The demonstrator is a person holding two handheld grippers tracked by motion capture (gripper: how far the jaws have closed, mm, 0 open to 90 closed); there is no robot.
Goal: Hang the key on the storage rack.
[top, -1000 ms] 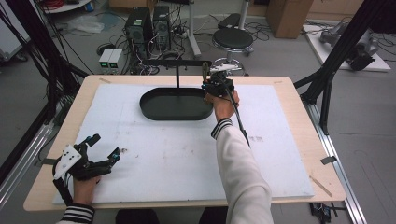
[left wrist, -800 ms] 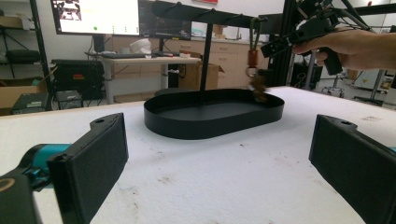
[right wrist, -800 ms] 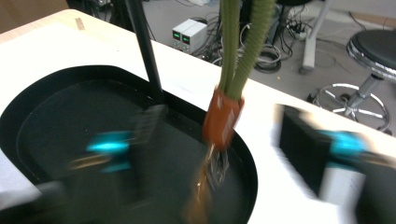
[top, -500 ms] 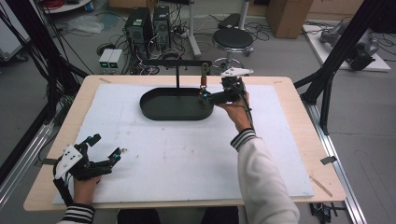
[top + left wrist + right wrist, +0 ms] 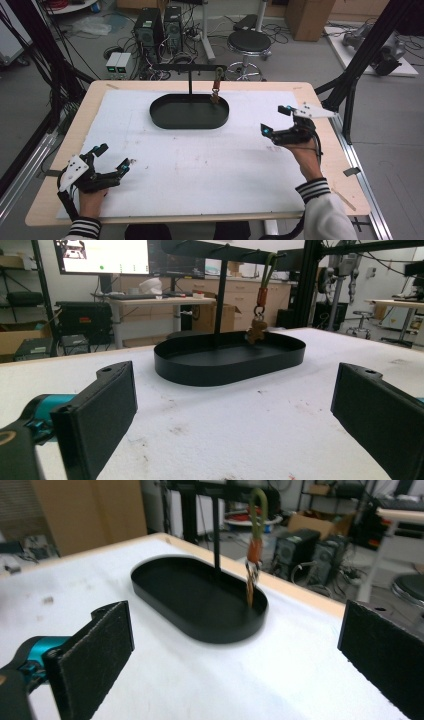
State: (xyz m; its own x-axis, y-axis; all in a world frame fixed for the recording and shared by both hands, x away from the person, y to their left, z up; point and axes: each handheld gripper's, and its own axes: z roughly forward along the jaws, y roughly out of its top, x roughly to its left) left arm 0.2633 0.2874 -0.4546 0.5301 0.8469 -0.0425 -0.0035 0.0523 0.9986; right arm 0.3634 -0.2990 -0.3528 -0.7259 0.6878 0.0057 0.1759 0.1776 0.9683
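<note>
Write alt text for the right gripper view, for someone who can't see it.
A small brown charm on an olive-green loop hangs from the black T-shaped stand over a black oval metal tray on the white-covered table. The right hand-held gripper frames the scene, its two black jaws wide open with nothing between them.

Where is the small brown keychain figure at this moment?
In the high view the keychain figure hangs from the stand's crossbar, over the right end of the black oval tray.

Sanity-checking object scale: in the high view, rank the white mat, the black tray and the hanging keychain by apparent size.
1. white mat
2. black tray
3. hanging keychain
The gaps are wide, so nearness to the camera does not change the order.
</note>
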